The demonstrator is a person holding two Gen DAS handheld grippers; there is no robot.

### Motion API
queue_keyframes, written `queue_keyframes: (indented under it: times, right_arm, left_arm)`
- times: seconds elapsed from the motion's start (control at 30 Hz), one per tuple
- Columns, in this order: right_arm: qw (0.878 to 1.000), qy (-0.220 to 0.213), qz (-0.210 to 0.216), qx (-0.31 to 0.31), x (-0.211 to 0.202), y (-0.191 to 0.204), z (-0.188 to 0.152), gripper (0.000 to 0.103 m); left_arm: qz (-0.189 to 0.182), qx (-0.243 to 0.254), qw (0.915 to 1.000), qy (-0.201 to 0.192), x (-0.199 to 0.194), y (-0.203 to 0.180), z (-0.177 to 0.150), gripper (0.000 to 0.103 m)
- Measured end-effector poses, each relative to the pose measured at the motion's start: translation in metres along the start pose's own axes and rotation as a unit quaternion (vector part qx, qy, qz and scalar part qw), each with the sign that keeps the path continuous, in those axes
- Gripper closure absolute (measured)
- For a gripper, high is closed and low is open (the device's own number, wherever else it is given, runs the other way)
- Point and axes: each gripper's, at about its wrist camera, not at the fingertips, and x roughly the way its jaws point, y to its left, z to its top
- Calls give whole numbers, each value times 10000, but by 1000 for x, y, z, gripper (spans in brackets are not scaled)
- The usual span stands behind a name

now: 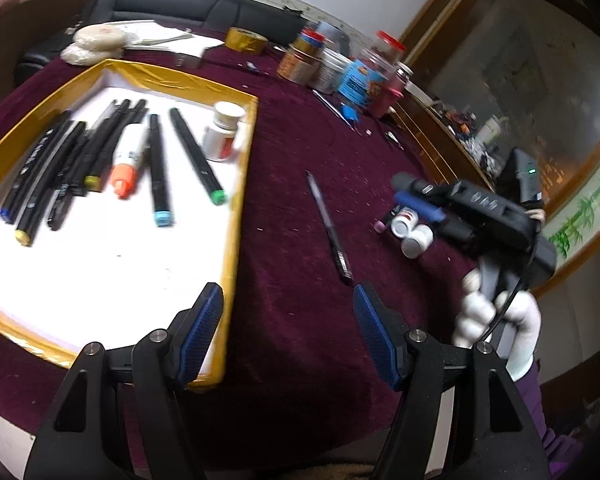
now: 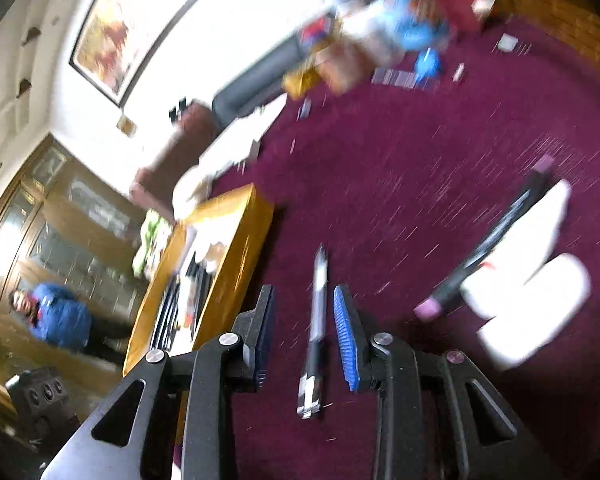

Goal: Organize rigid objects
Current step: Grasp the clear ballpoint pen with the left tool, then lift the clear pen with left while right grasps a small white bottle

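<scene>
Blue-padded fingers of the right gripper (image 2: 304, 332) straddled a slim black pen (image 2: 315, 332) lying on the maroon tablecloth (image 2: 440, 152), its long axis running nearly along the fingers. A gap showed on each side, so the pads were not pressing it. Left of it sat the gold-edged tray (image 1: 242, 184) of markers (image 1: 156, 168). The left gripper (image 1: 288, 320) hung apart and empty near the tray's right edge; the right hand was clearly nearer the pen.
</scene>
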Motion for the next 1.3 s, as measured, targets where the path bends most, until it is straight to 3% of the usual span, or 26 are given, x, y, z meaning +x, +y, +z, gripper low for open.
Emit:
queue_keyframes:
  times: [0.1,0.17,0.37,0.67,0.7,0.73,0.77,0.83,0.87,1.03,1.3]
  right_arm:
    - [9977,-611,-299,36,-40,-21,9,65]
    - [9950,-829,-539,121,-57,-39,11,63]
    - [9906,-848,-904,573,-76,-86,-2,63]
    - [9882,-858,-920,876,-75,-116,-15,63]
    - [9879,-832,-860,985,-75,-122,-17,63]
    - [9876,-824,-745,1105,-75,-126,-18,62]
    - [9873,-843,-656,1173,-77,-130,-18,61]
    - [9867,-859,-506,1285,-79,-136,-20,59]
    - [9866,-862,-443,1311,-80,-138,-20,58]
    - [9885,-842,-296,1220,-81,-138,-22,50]
    - [9890,-845,-311,1174,-78,-134,-20,49]
  left_arm:
    - [-50,188,9997,125,9,-15,0,36]
    - [-66,298,9992,259,18,-27,-1,36]
    - [57,857,9957,340,42,-66,7,36]
    - [1002,1366,9835,640,140,-78,39,37]
    - [1052,1566,9809,471,143,-81,40,37]
    - [1084,1651,9791,484,146,-81,41,45]
    - [1111,1627,9795,428,144,-81,42,63]
    - [963,1543,9821,487,140,-77,43,86]
    - [924,1501,9830,509,138,-74,42,88]
    - [776,1211,9887,416,133,-63,40,89]
    - [785,1261,9883,337,137,-67,41,89]
